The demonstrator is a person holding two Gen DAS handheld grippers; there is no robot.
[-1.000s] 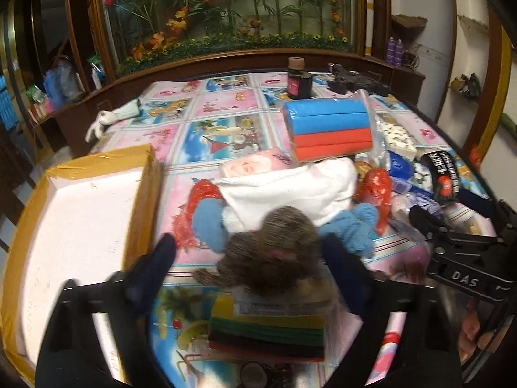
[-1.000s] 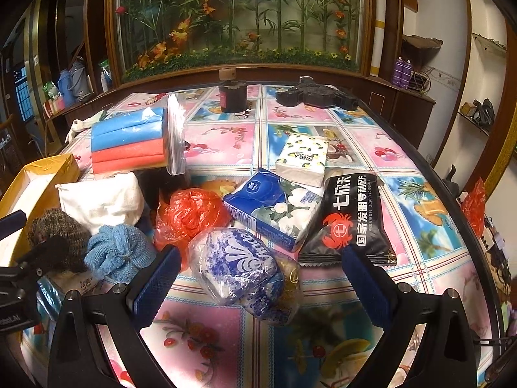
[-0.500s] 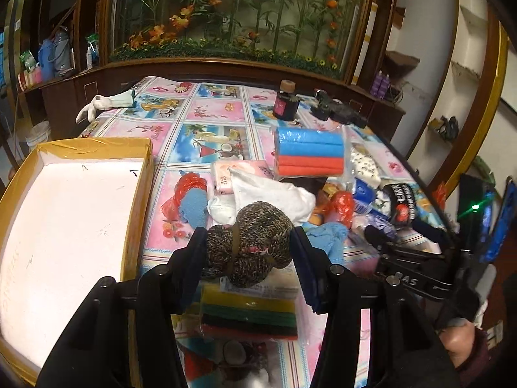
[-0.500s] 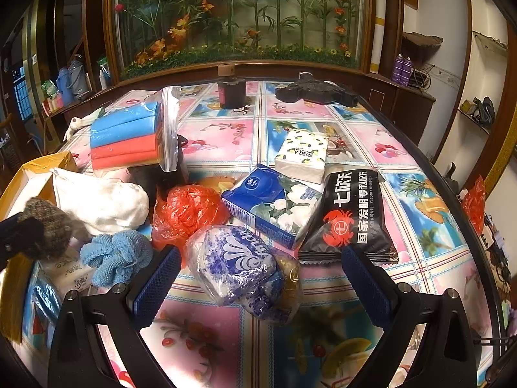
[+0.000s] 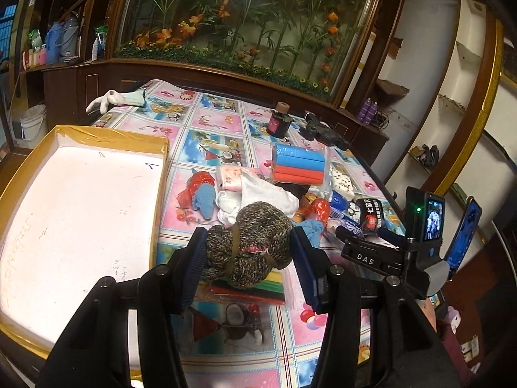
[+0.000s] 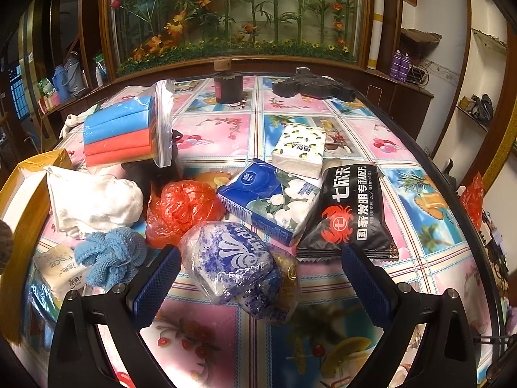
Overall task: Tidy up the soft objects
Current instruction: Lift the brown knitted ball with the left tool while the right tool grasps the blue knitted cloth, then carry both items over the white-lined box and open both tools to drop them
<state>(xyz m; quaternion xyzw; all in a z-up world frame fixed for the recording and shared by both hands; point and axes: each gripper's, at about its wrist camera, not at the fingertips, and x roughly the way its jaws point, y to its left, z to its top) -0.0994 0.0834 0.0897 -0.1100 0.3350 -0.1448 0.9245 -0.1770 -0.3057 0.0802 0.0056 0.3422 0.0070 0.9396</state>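
Note:
My left gripper (image 5: 247,265) is shut on a brown speckled yarn skein (image 5: 248,242), held above the table just right of the white-bottomed cardboard box (image 5: 64,213). Under it lies a stack of coloured sponges (image 5: 258,292). Behind it sit a white cloth (image 5: 258,194), a blue knitted piece (image 5: 205,199) and red plastic bags (image 5: 318,208). My right gripper (image 6: 258,278) stands open and low over the table, with a blue-and-white wrapped bundle (image 6: 232,258) lying between its fingers, not pressed. A blue knitted ball (image 6: 110,255) lies to its left. The yarn skein (image 6: 5,252) peeks in at the left edge.
Blue and orange foam rolls (image 6: 119,135) in a bag, tissue packs (image 6: 268,200), a black snack pouch (image 6: 349,213), a dark jar (image 6: 227,85) and a black tool (image 6: 313,85) crowd the table. A white glove (image 5: 113,100) lies at the far left corner. A planter wall stands behind.
My left gripper closed on the yarn skein, lifted it off the pile and carried it left toward the box. My right gripper has stayed still and open.

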